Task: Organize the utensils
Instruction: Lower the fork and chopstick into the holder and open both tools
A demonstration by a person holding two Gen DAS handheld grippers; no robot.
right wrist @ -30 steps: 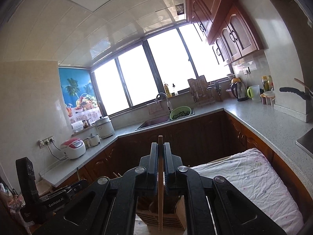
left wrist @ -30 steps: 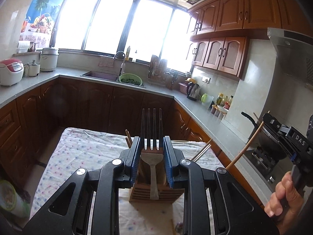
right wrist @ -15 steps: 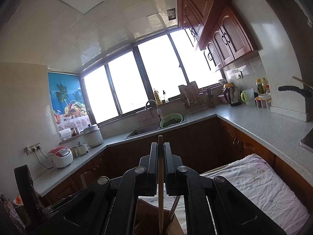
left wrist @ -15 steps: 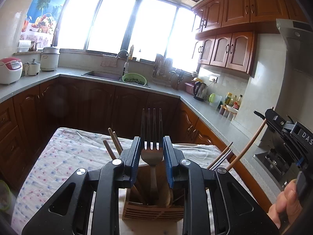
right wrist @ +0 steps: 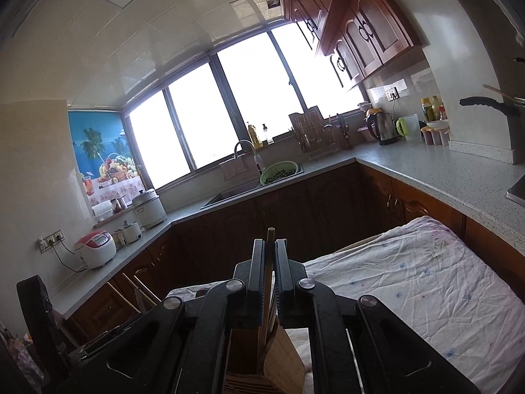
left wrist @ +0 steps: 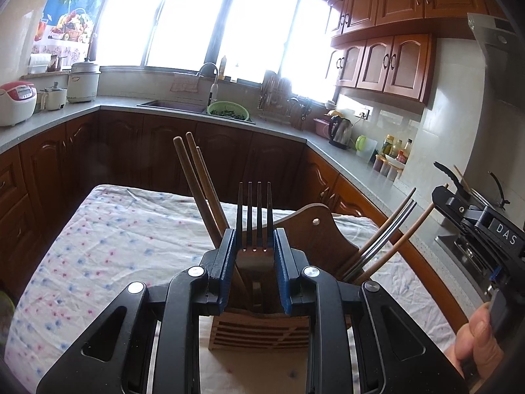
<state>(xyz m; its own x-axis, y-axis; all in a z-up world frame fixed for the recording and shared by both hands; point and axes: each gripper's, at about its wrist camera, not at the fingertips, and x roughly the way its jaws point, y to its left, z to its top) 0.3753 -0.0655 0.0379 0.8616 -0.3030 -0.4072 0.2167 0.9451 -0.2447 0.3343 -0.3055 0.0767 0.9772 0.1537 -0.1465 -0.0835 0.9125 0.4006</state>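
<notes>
My left gripper (left wrist: 254,246) is shut on a metal fork (left wrist: 254,210), tines up, its handle reaching down into the wooden utensil holder (left wrist: 262,331) on the table. Brown chopsticks (left wrist: 197,190) lean left in the holder, and metal and wooden sticks (left wrist: 387,233) lean right. In the right wrist view my right gripper (right wrist: 269,262) is shut on a wooden chopstick (right wrist: 270,238) held upright, its lower end going down into the holder (right wrist: 282,354). That gripper (left wrist: 449,200) also shows at the right edge of the left wrist view, with a hand (left wrist: 475,344) below it.
The table carries a dotted white cloth (left wrist: 115,246). A grey counter (right wrist: 426,177) with dark wood cabinets wraps around the room, with a sink, a green colander (left wrist: 228,110), a kettle (left wrist: 341,131) and rice cookers (left wrist: 16,101). A stove stands at the right.
Both grippers have come down toward the holder, which now looms larger under them. The fork handle and the chopstick's lower end have sunk into it. Both grips are unchanged.
</notes>
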